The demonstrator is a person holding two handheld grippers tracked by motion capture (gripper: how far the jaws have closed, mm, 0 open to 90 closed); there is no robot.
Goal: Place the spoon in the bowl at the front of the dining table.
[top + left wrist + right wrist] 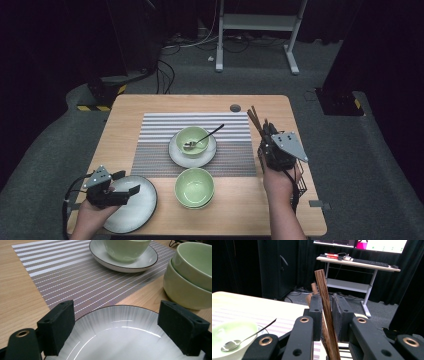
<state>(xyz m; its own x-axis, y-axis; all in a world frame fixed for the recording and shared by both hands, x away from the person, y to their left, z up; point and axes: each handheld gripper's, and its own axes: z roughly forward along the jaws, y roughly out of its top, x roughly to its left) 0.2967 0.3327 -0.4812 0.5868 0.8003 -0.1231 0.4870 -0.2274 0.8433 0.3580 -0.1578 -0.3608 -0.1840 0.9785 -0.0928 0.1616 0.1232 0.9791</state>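
My left gripper (124, 182) at near left, jaws spread over grey plate (142, 207), not pressing it. Stacked green bowls (194, 187) just right of plate. Farther right, my right gripper (327, 312) clamped on brown chopsticks (323, 293), their ends pointing far.

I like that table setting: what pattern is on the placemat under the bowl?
The placemat has white and grey stripes, broad at the far end, thin nearer; the left gripper view shows it best.
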